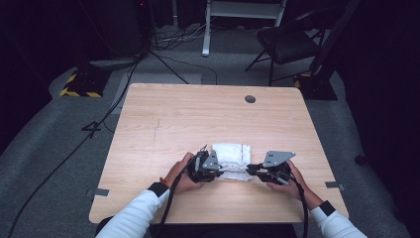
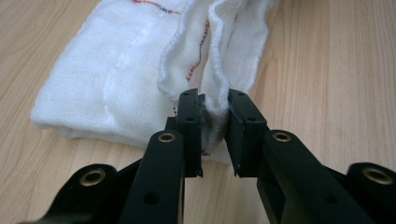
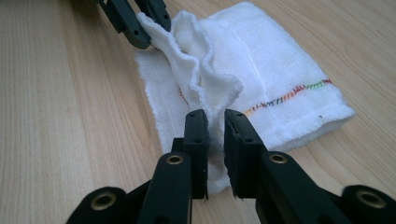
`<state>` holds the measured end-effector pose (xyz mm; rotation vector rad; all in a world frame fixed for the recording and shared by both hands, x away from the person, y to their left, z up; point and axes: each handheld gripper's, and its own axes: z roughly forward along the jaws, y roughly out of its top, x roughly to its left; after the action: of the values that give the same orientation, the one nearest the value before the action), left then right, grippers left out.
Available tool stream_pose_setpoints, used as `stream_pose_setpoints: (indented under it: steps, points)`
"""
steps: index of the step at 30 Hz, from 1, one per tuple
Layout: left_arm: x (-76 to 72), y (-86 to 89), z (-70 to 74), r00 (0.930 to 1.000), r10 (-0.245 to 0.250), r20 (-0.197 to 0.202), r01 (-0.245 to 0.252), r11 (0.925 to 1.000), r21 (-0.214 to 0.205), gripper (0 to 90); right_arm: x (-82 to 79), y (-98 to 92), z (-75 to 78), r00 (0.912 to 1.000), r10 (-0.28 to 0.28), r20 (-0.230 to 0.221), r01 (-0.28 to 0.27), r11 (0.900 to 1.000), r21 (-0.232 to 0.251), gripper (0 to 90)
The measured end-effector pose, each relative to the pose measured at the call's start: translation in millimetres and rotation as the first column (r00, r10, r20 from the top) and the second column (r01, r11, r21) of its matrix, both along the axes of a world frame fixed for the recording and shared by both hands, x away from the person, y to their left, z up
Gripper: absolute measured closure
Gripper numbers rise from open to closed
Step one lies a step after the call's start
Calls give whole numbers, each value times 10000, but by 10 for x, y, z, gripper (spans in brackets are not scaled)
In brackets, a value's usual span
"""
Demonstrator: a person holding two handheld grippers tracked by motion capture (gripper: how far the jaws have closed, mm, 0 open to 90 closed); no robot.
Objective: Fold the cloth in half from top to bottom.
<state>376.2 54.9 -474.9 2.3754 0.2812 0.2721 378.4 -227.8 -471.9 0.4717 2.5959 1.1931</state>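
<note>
– White folded cloth (image 1: 231, 161): position?
– On the wooden table (image 1: 198, 114), lying between both grippers, its top layer lifted into a ridge.
– Left gripper (image 2: 214, 114)?
– Grasping the ridge's edge; cloth sits pinched between its pads.
– Right gripper (image 3: 215, 122)?
– Same, clamped on the opposite end of that edge, facing the left gripper across the cloth.

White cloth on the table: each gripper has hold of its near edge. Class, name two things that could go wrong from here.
1. The left gripper and right gripper pinch only a thin edge of the white cloth; it could slip free if lifted.
2. The edge between them is bunched in ruffles, so the next fold may come out uneven over the folded layers on the table.
</note>
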Motion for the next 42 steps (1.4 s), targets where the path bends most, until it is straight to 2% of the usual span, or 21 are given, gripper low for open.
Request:
stream_pose_setpoints:
  steps: [12,13,17,20,22,25,28,30,32,33,34,37,42]
  points:
    - [-140,89,-3,10000,33,10,-33,9999,140,643,-75,-79,-21,9998,-197,-17,197,9997,-158,761]
    - [-153,102,-2,9999,66,-82,-64,9999,144,639,-77,-88,-20,9997,-235,-35,235,9996,-171,754]
    - [-185,168,2,9996,272,-93,-270,9995,145,598,-77,-118,-26,9992,-405,-25,405,9991,-159,732]
    - [-200,222,10,9980,615,-153,-614,9981,53,555,-72,-113,-22,9987,-504,41,504,9986,-160,703]
    - [-198,253,23,9968,786,-136,-787,9968,-103,524,-70,-110,-21,9985,-550,70,552,9983,-185,657]
    - [-157,270,54,9923,1232,-99,-1235,9915,-404,456,-43,-110,2,9965,-807,200,809,9966,-123,606]
    - [-68,249,67,9857,1685,67,-1680,9847,-462,421,11,-104,48,9927,-1160,344,1155,9932,148,568]
    - [-1,246,76,9798,1994,127,-1986,9790,-469,421,66,-71,66,9899,-1354,429,1348,9907,165,538]
    - [70,246,81,9748,2230,1,-2226,9731,-598,407,106,-28,72,9885,-1434,484,1428,9896,144,519]
    - [108,243,84,9706,2405,-124,-2407,9679,-727,392,120,-13,72,9886,-1421,497,1415,9898,145,512]
    - [134,241,88,9694,2447,-180,-2454,9661,-797,382,133,13,66,9892,-1392,455,1388,9902,131,499]
    - [172,192,85,9718,2353,-175,-2359,9682,-831,348,134,67,46,9919,-1218,350,1219,9925,-6,467]
    - [121,95,30,9842,1763,-157,-1768,9836,-347,303,95,106,19,9955,-910,262,916,9955,-227,436]
